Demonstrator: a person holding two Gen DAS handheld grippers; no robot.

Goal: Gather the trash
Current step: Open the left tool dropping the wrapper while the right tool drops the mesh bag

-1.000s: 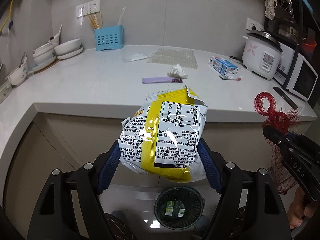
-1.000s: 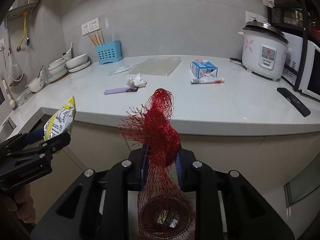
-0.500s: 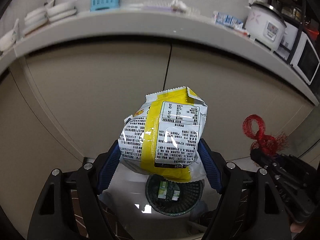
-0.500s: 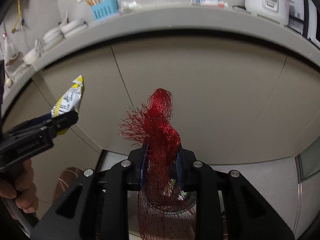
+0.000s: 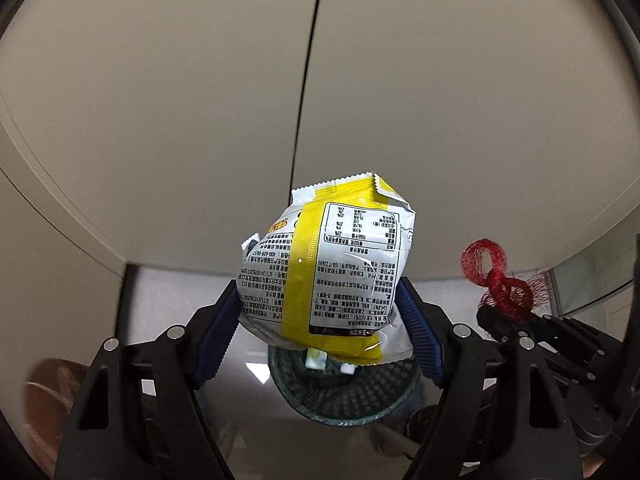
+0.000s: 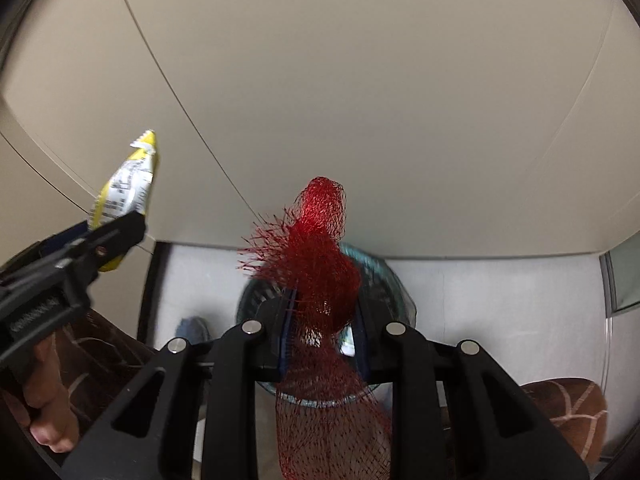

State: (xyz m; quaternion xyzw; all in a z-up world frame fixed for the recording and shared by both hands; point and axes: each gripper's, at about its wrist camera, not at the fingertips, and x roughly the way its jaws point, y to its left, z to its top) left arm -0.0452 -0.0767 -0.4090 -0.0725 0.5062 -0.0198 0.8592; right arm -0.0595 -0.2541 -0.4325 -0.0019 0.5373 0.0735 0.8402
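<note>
My left gripper (image 5: 320, 300) is shut on a yellow and white snack bag (image 5: 332, 268) and holds it just above a dark mesh trash bin (image 5: 352, 396) on the floor. The bag also shows at the left of the right wrist view (image 6: 124, 188). My right gripper (image 6: 322, 312) is shut on a red mesh net bag (image 6: 320, 256), whose tail hangs down over the bin (image 6: 384, 280). The net also shows at the right of the left wrist view (image 5: 496, 276). Small packets lie inside the bin.
Beige cabinet doors (image 5: 440, 100) fill the background close ahead, with a vertical seam between them. The pale floor (image 6: 500, 300) lies beneath. The person's patterned brown slipper (image 6: 568, 412) is at the lower right, and a hand (image 6: 44, 392) at the lower left.
Both grippers have dropped from countertop height down in front of the cabinets, closer to the bin. The countertop has gone out of view. Both still hold their items.
</note>
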